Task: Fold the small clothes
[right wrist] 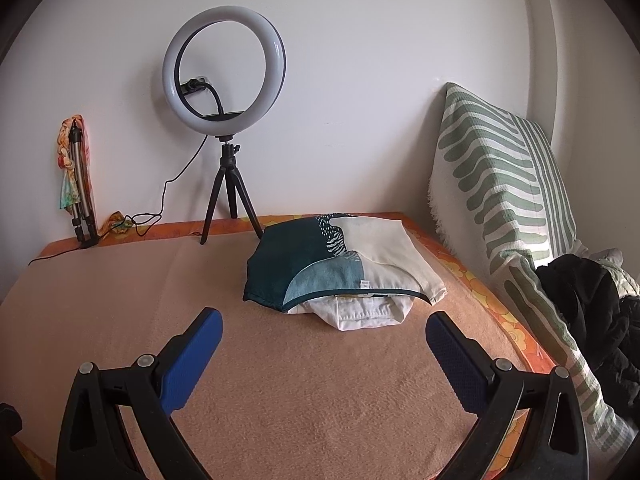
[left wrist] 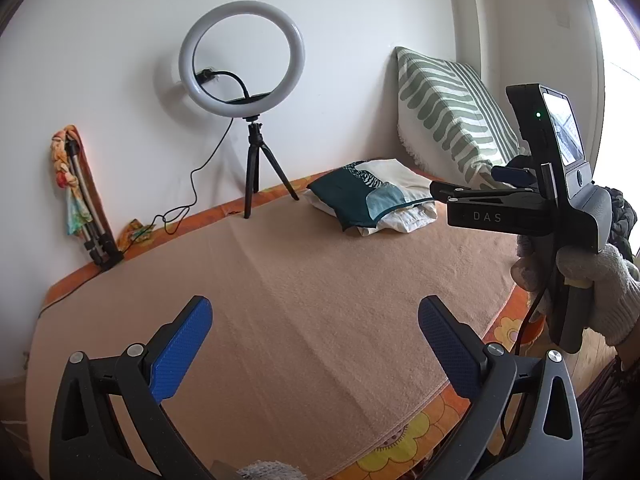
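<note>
Looking along the left gripper [left wrist: 316, 344], its jaws are spread wide over the bare blanket [left wrist: 280, 280], holding nothing, with the folded clothes [left wrist: 372, 200] far ahead near the pillow [left wrist: 452, 120]. From the right wrist, the right gripper [right wrist: 324, 352] is likewise released just short of the clothes, where a white garment [right wrist: 360, 312] lies mostly hidden under the teal-and-cream top one.

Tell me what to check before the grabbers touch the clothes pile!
1. Left gripper open, holding nothing: ok.
2. Right gripper open, holding nothing: ok.
3. Folded pile resting on the blanket, within view: ok.
4. Path from right gripper to pile clear: ok.
5. Ring light tripod standing apart from the pile: ok.
6. How many garments are in the pile: cannot tell.
</note>
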A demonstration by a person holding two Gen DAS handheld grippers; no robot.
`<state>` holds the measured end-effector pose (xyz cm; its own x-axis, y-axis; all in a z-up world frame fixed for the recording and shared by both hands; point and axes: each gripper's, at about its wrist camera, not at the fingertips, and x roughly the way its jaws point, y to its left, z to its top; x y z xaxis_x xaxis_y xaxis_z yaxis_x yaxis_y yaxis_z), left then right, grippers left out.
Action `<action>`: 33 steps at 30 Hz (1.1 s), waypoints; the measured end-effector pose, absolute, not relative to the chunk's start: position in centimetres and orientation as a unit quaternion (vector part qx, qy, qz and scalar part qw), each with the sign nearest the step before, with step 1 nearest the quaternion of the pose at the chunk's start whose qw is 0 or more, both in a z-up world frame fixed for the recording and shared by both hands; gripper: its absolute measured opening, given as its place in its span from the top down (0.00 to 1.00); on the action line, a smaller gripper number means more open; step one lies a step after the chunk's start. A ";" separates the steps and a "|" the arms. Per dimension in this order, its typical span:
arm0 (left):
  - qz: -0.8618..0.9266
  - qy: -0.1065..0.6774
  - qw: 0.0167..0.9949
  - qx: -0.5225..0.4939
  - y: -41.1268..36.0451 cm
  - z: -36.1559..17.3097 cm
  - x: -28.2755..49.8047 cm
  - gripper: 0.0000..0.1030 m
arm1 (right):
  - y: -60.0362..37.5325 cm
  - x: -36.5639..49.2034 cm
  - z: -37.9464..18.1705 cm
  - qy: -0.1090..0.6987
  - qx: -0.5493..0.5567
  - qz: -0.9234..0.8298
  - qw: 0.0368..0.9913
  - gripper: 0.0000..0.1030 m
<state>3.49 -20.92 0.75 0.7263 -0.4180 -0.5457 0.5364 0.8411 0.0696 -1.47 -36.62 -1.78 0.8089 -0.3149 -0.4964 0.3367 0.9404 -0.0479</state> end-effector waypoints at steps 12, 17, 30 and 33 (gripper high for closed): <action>-0.258 0.260 0.923 0.116 -20.9 0.9 3.4 0.00 | -36.8 -1.5 -1.9 0.259 0.026 -0.169 0.951 0.00; -0.257 0.260 0.923 0.116 -20.9 0.9 3.4 0.00 | -36.8 -1.5 -2.0 0.259 0.028 -0.167 0.951 0.00; -0.248 0.256 0.926 0.123 -20.6 0.9 3.4 0.00 | -36.8 -1.3 -2.1 0.263 0.026 -0.159 0.951 0.00; -0.248 0.257 0.926 0.121 -20.6 0.8 3.4 0.00 | -36.9 -1.2 -2.1 0.263 0.028 -0.158 0.951 0.00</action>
